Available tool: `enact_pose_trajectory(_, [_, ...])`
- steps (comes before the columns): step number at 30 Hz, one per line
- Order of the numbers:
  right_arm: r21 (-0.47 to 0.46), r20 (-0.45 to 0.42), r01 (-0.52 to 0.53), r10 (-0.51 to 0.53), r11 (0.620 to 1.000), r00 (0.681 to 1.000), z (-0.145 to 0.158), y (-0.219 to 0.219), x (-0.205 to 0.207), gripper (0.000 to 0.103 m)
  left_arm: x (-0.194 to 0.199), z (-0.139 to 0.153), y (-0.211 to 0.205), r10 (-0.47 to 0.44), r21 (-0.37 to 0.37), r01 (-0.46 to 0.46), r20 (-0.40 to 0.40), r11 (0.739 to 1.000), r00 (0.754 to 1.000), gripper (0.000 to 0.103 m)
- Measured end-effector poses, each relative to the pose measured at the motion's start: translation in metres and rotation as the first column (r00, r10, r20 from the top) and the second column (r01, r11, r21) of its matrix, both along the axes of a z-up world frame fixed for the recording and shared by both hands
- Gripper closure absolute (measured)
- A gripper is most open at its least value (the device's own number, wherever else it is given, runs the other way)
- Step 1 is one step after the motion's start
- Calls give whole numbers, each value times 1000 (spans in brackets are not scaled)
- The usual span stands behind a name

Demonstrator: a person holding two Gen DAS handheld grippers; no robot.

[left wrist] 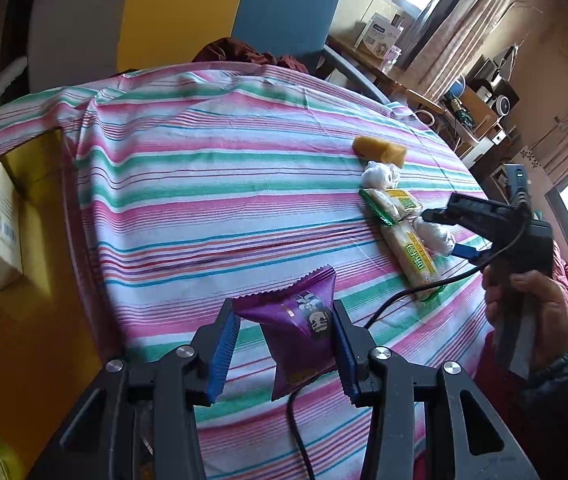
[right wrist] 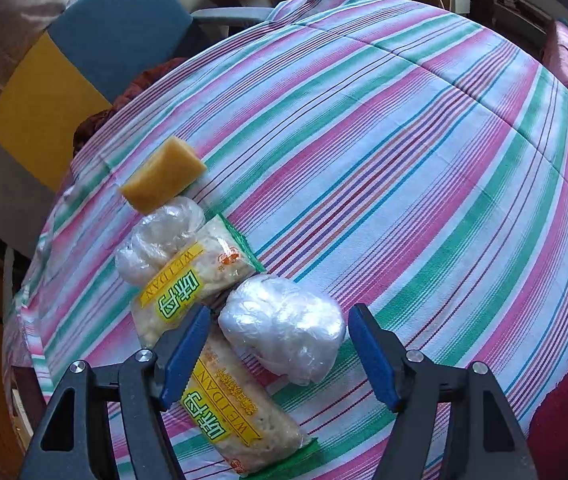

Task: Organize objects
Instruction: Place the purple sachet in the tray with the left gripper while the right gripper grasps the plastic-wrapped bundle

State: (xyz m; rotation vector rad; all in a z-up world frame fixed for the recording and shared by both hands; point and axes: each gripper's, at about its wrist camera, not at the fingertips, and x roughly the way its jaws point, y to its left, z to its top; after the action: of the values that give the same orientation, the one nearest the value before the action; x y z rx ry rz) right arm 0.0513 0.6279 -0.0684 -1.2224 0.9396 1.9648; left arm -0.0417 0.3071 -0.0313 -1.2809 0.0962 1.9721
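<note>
While purple packet point(left wrist: 303, 332) is pinched by left tongs point(left wrist: 284, 344), wrapped ball point(right wrist: 284, 328) between open right tongs point(right wrist: 280, 344) may be nudged off the row.

A lived-in home room

Striped cloth point(left wrist: 212, 184) covers the table, a blue chair point(left wrist: 287, 12) behind it. Curtains point(left wrist: 463, 28) hang by a sunny window; a cluttered desk point(left wrist: 395, 76) holds boxes and speakers point(left wrist: 499, 100)

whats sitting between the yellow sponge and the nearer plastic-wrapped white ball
In the right wrist view, another plastic-wrapped bundle and a Weidan snack pack lie between the yellow sponge and the wrapped ball at the open right gripper.
</note>
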Motion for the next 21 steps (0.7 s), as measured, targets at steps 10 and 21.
enact_pose_trajectory(10, [75, 12, -43, 42, 996, 999, 7, -7, 0, 58, 8, 19, -61, 69, 25, -67, -71, 997, 995, 58])
enact_pose_trajectory(21, [148, 26, -80, 76, 986, 997, 16, -14, -3, 72, -41, 9, -216, 399, -50, -405, -100, 913, 912, 58])
